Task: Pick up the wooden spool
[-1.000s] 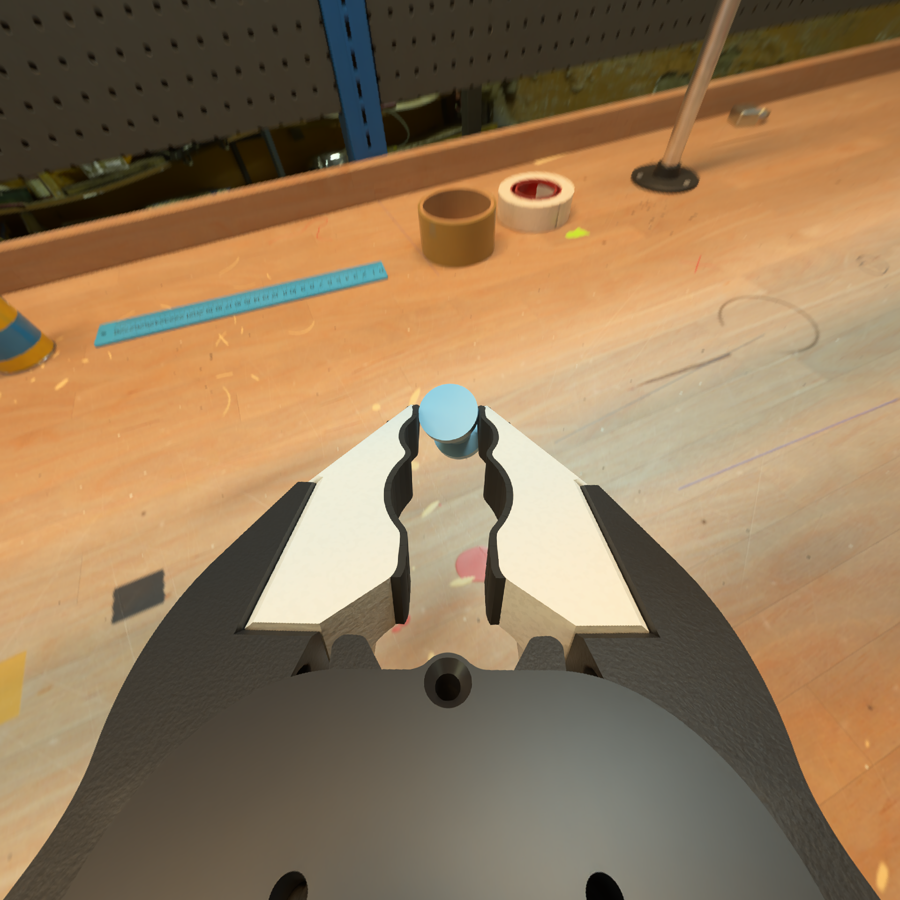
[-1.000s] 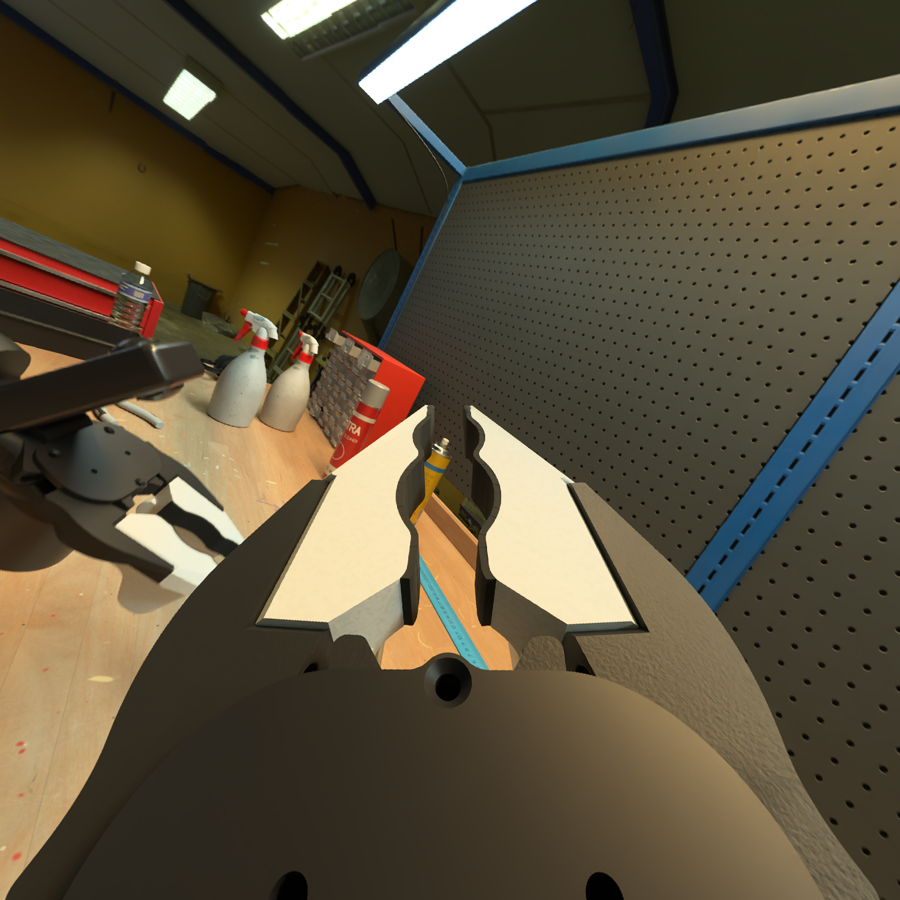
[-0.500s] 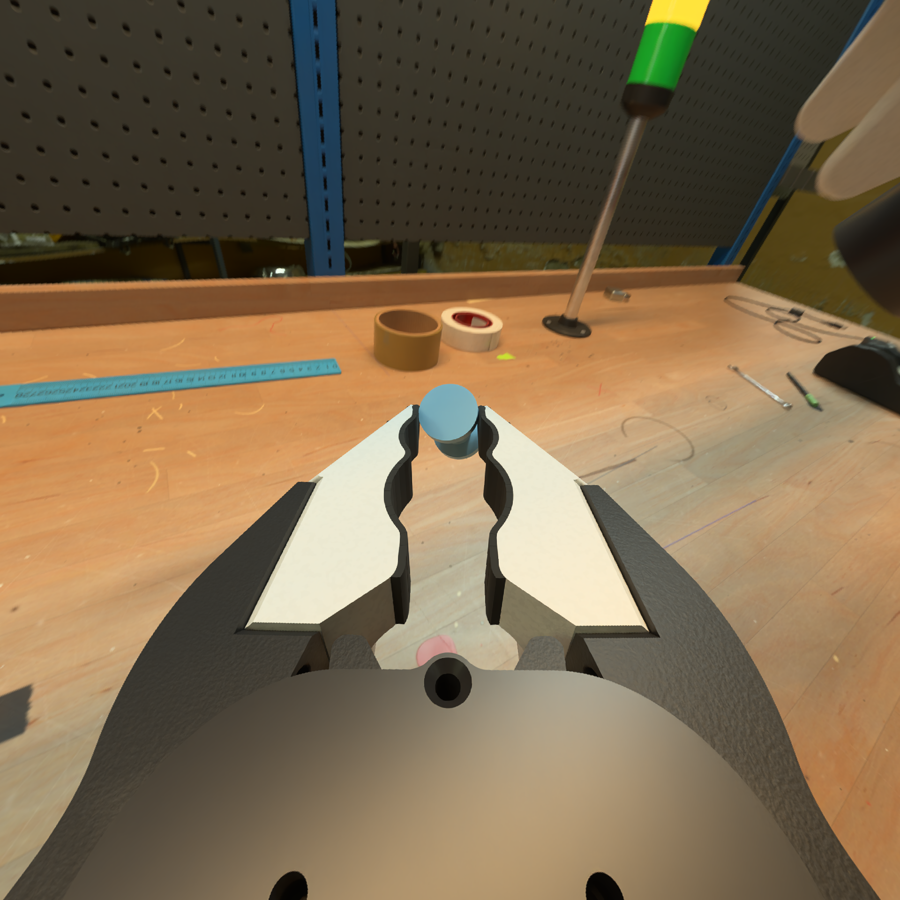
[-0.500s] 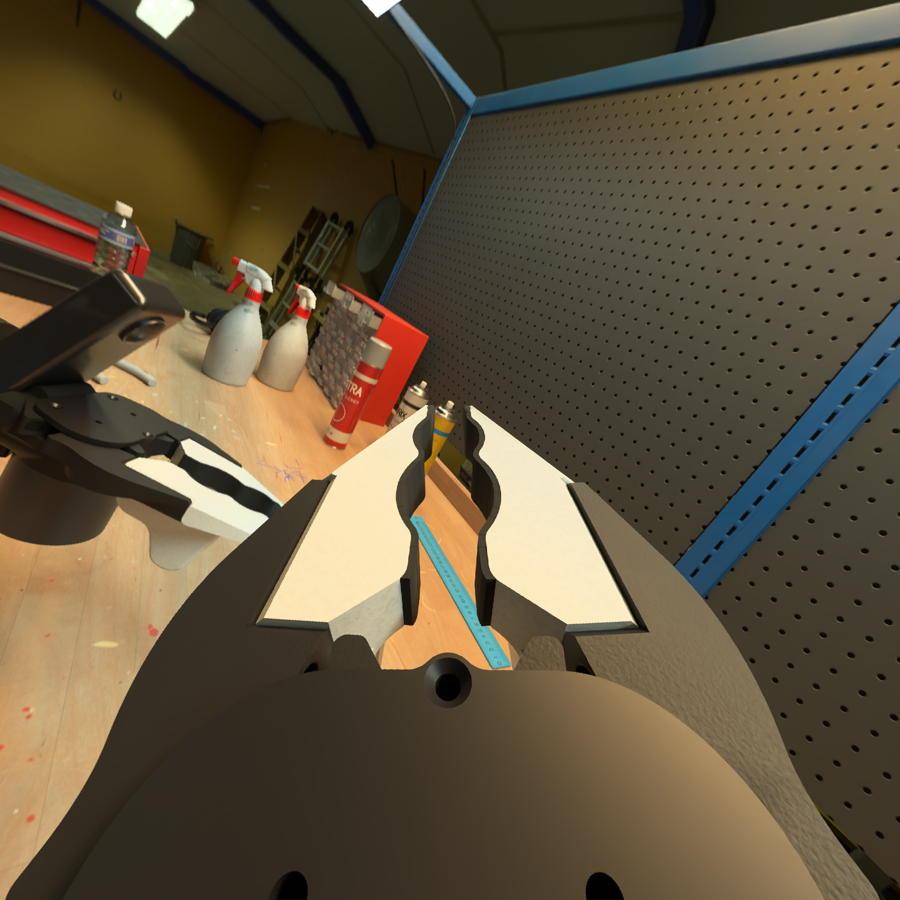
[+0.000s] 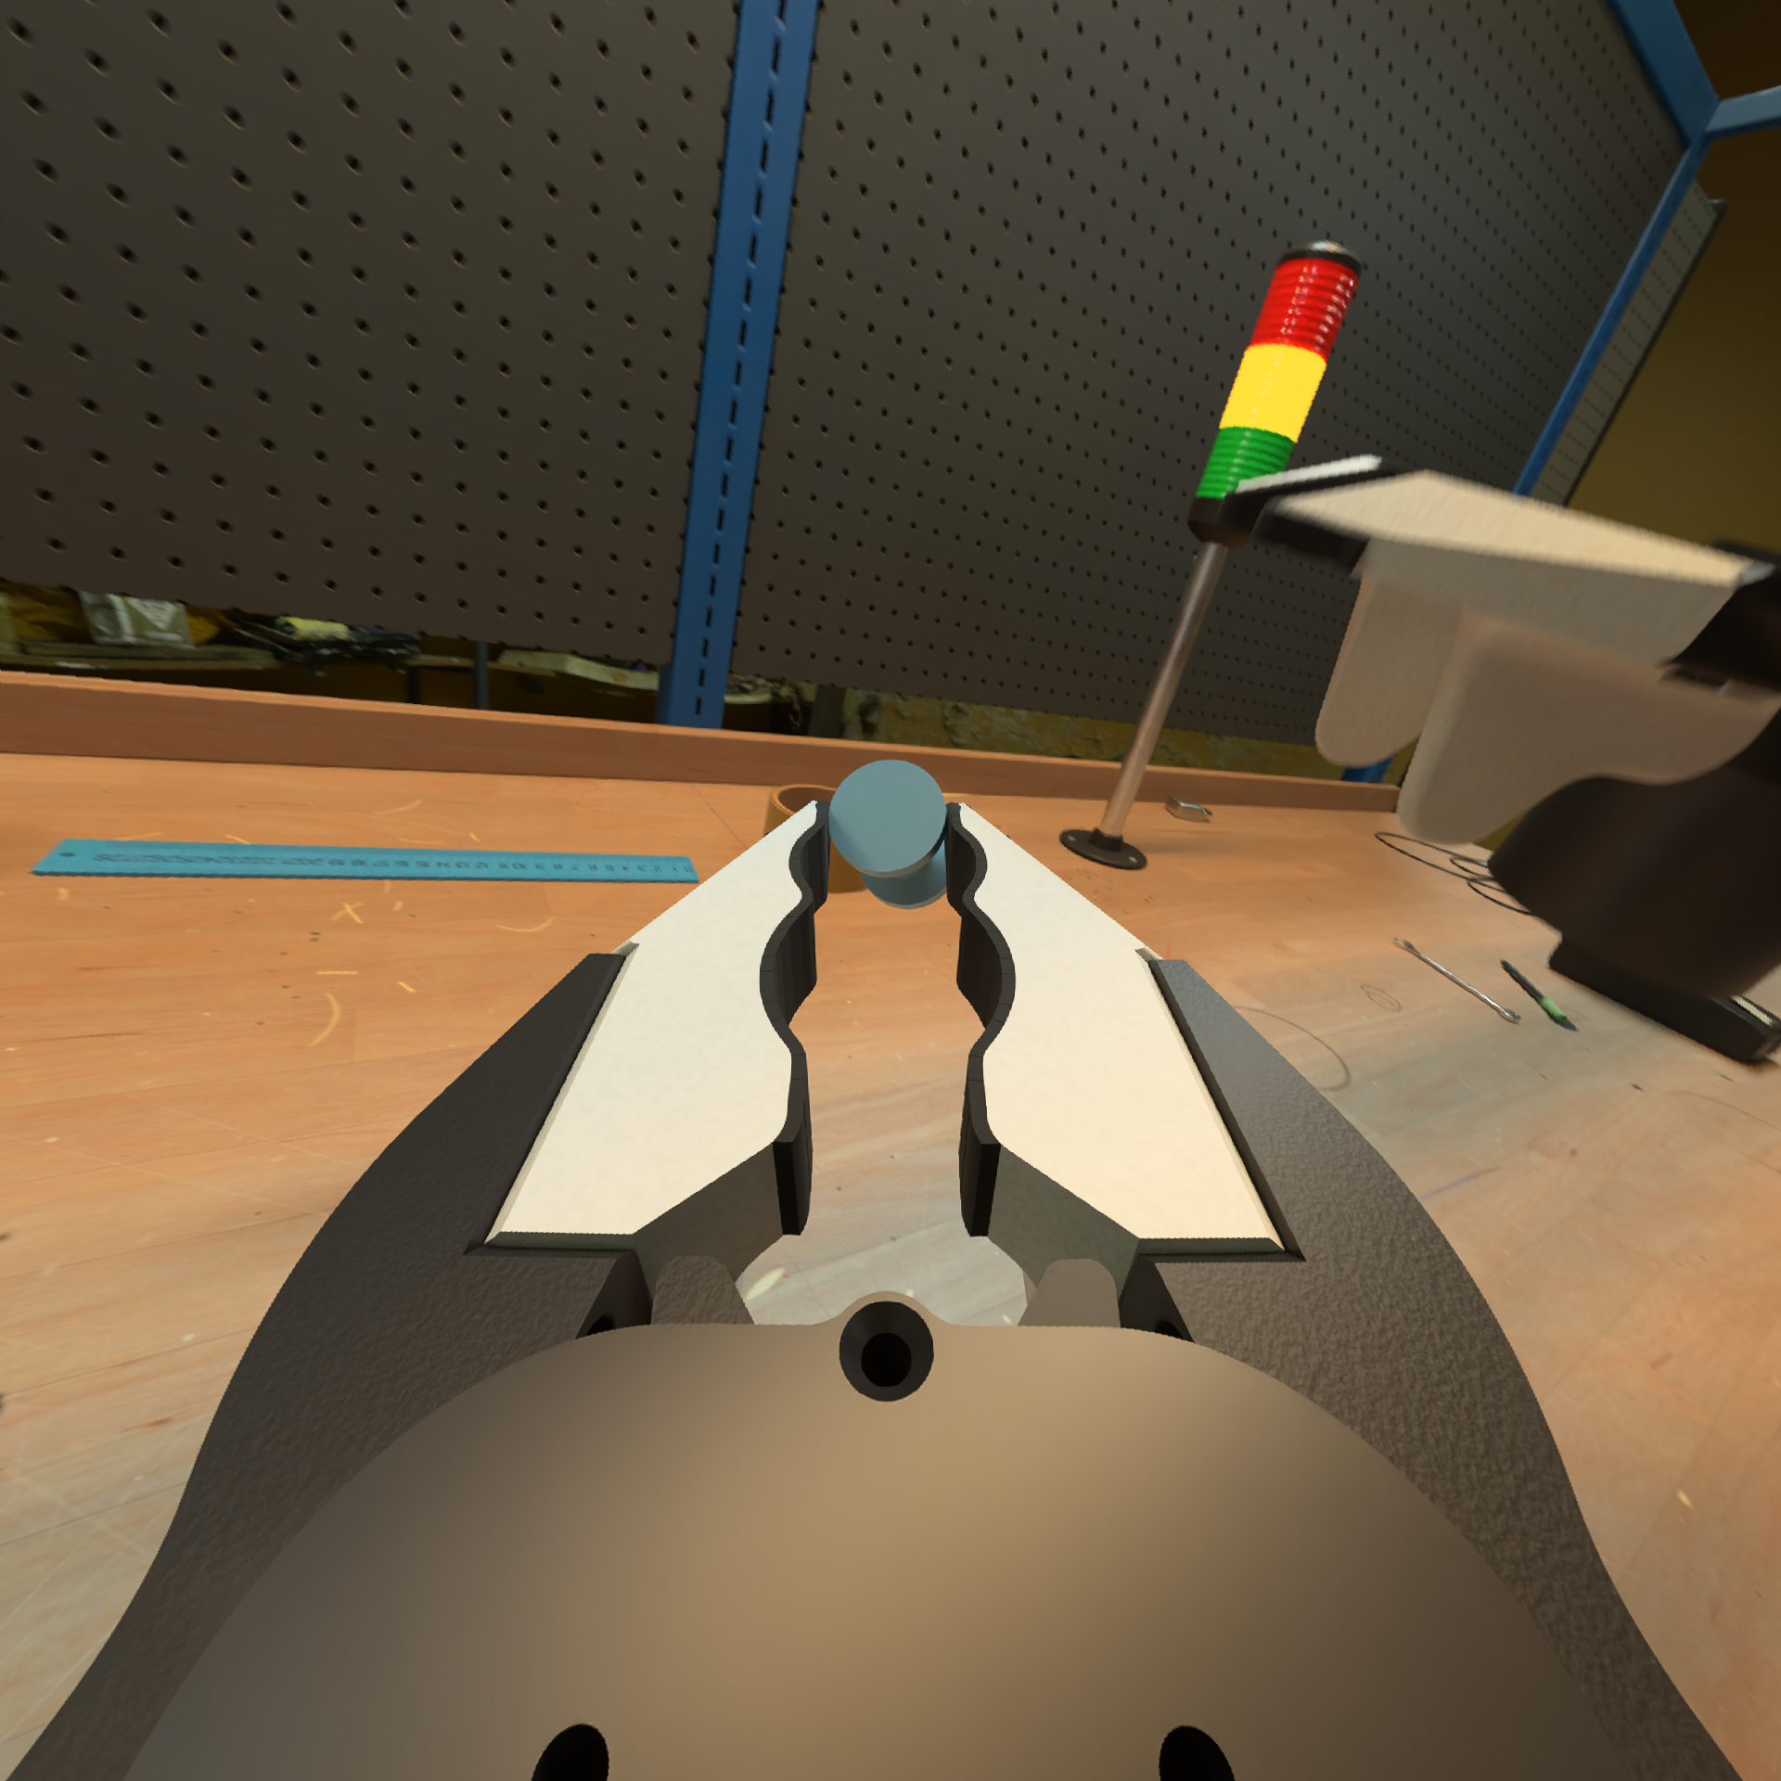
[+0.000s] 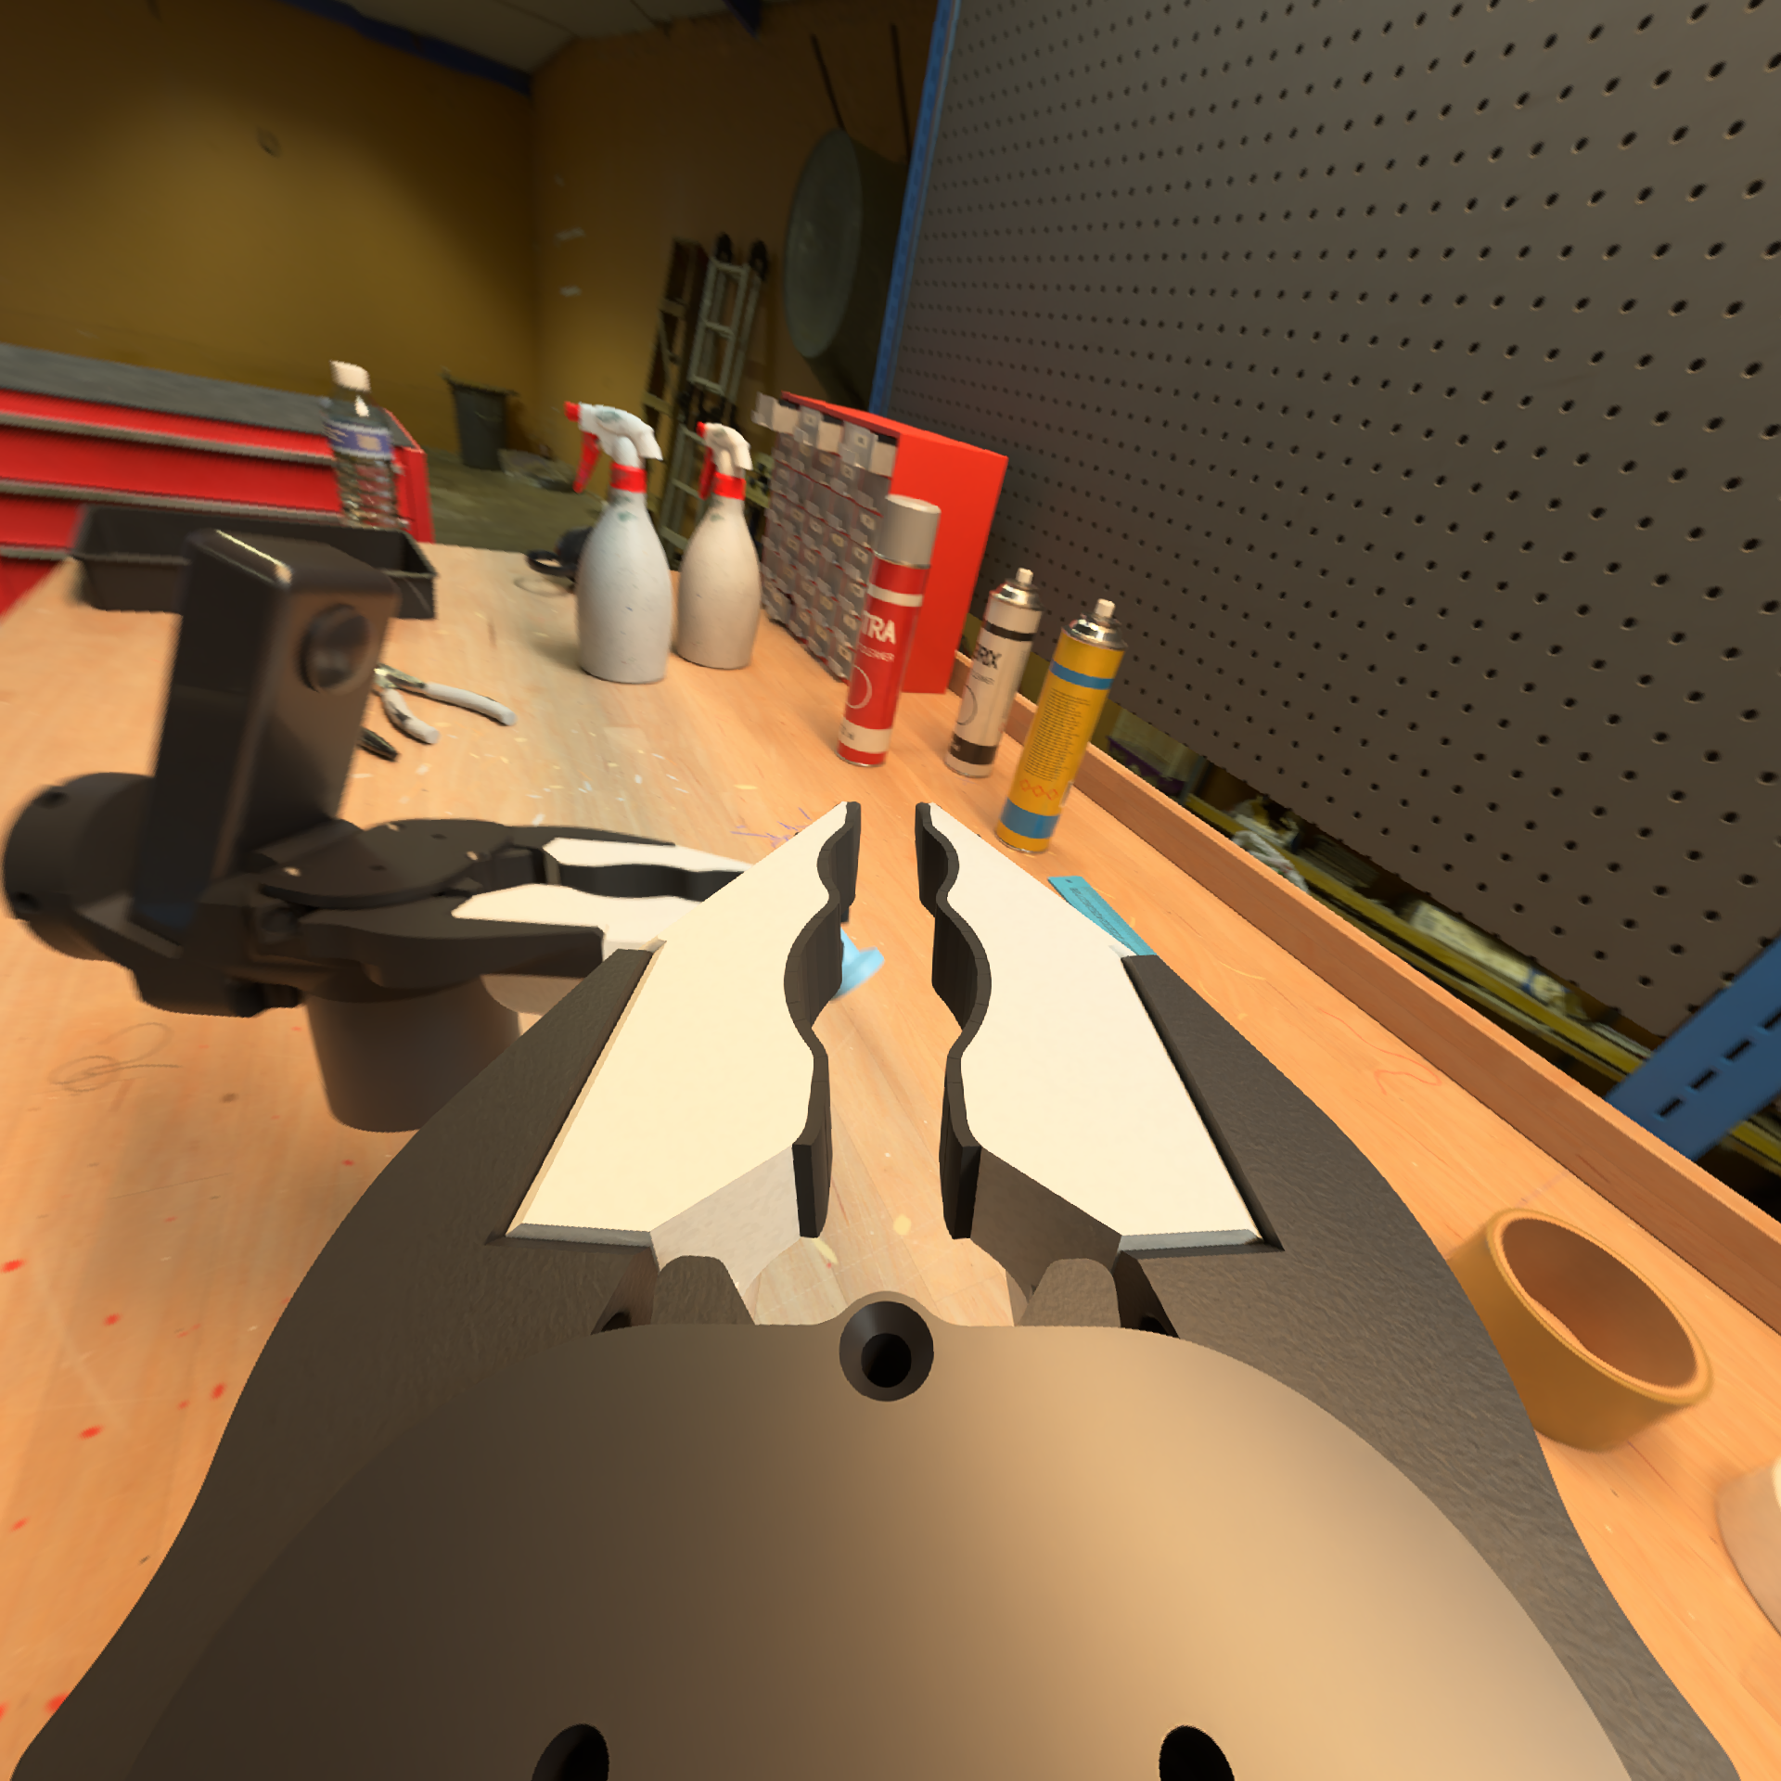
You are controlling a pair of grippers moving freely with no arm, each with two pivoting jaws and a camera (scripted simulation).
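Observation:
The spool [image 5: 887,819] is light blue, with a round end disc facing me. My left gripper [image 5: 889,840] is shut on it at the fingertips and holds it above the wooden bench [image 5: 241,1012]. In the right wrist view the left gripper [image 6: 675,882] reaches in from the left. A sliver of the spool [image 6: 861,964] shows behind my right finger. My right gripper [image 6: 887,819] holds nothing; its jaws stand nearly together with a narrow gap. It also shows at the right edge of the left wrist view [image 5: 1291,511], blurred.
A blue ruler [image 5: 366,858] lies at the back left. A signal light pole [image 5: 1272,385] stands at the back right. A brown tape roll [image 6: 1590,1330], spray cans [image 6: 1050,732], spray bottles [image 6: 626,578] and pliers [image 6: 434,704] are on the bench. The pegboard [image 6: 1349,385] is behind.
My left gripper has risen and tipped up with the spool held in it. My right gripper has tilted down toward the bench and come closer to the left gripper.

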